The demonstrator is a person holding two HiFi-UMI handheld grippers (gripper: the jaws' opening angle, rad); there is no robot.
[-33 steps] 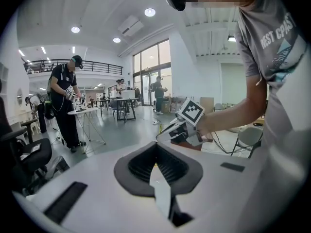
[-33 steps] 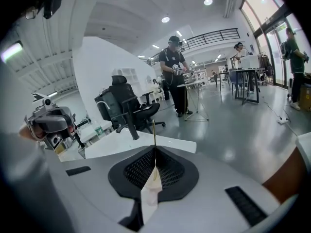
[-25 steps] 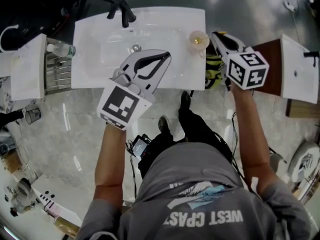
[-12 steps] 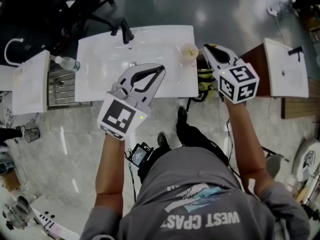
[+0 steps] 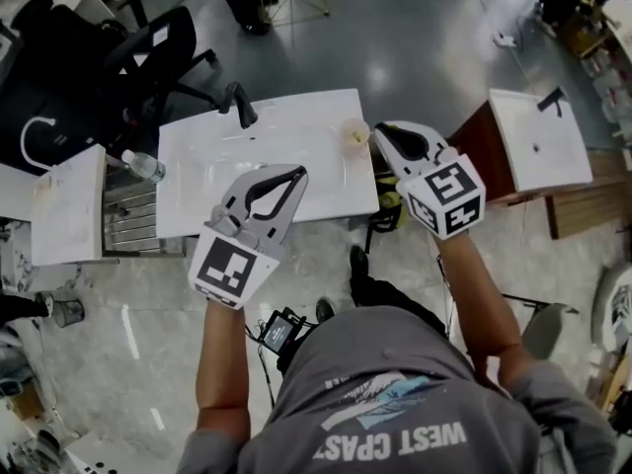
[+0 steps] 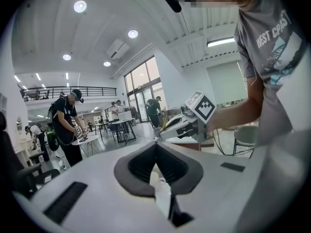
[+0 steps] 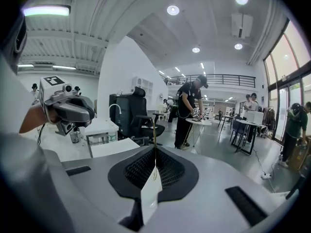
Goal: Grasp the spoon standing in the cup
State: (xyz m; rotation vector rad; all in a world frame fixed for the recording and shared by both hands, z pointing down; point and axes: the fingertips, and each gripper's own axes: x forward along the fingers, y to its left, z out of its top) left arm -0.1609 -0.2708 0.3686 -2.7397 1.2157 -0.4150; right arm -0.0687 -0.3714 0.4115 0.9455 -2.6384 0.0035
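Observation:
A small translucent yellowish cup (image 5: 354, 133) stands at the far right corner of the white basin counter (image 5: 207, 181). I cannot make out a spoon in it at this size. My right gripper (image 5: 380, 132) hovers high, its shut tips just right of the cup in the head view, nothing between them. My left gripper (image 5: 298, 174) is also raised, over the counter's front right part, jaws shut and empty. Both gripper views look level across the room, past the closed jaws (image 6: 156, 147) (image 7: 154, 152); neither shows the cup.
A black tap (image 5: 240, 102) stands at the counter's back. A water bottle (image 5: 143, 165) lies on a metal rack to its left. More white basins sit at the left (image 5: 67, 203) and right (image 5: 538, 136). A black office chair (image 5: 148, 47) is behind. People work at tables in the background.
Both grippers have risen, and the counter now looks smaller and farther below. The right gripper's tips stay beside the cup in the head view. Both stay shut.

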